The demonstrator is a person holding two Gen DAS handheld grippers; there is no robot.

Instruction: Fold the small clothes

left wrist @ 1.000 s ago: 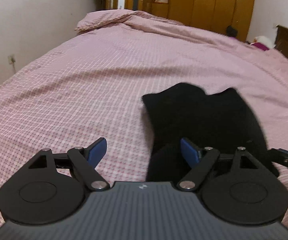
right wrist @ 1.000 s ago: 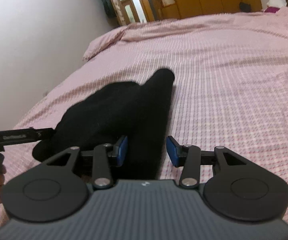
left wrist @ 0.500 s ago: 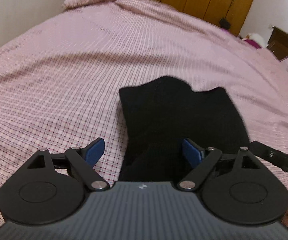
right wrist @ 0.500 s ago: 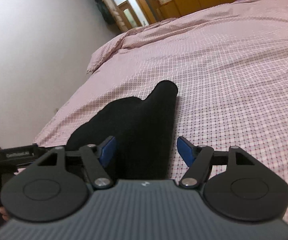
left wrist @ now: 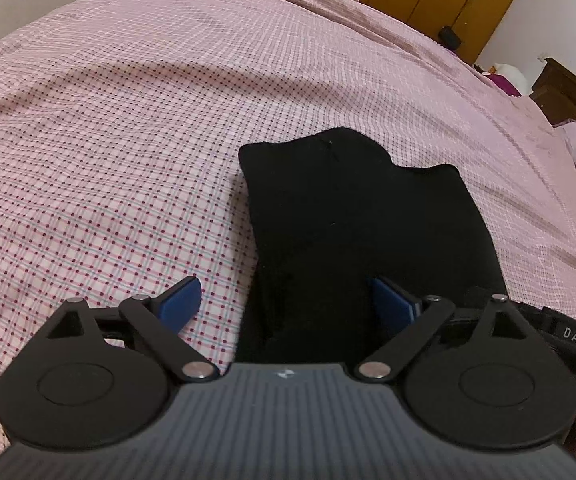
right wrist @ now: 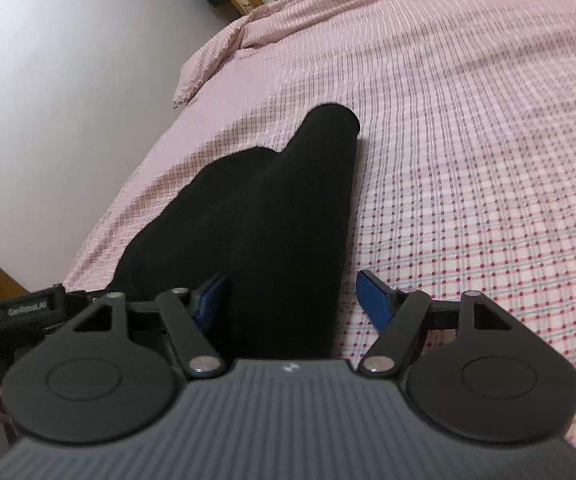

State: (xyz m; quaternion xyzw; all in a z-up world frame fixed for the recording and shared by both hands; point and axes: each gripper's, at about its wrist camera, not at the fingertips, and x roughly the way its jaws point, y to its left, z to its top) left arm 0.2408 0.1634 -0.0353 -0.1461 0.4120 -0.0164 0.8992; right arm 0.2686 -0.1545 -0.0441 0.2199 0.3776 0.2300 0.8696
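Black knit, a small garment (left wrist: 359,232), lies flat on the pink checked bedspread (left wrist: 108,140) in the left wrist view, running from the centre toward six o'clock and under the left gripper (left wrist: 286,302). Its jaws have just been opening and stand released: the blue pad at three o'clock sits over the cloth, the one at nine o'clock over bare bedspread, neither pinching. In the right wrist view the same garment (right wrist: 264,220) stretches from twelve o'clock, where a rounded end points up the bed, down to six o'clock between the pads of the right gripper (right wrist: 293,300), whose jaws have also just been opening and press on nothing. The left gripper's body shows at nine o'clock. To fold well, I judge each gripper should straddle one near corner, catch every layer of the hem, then lift both evenly so the edges meet squarely.
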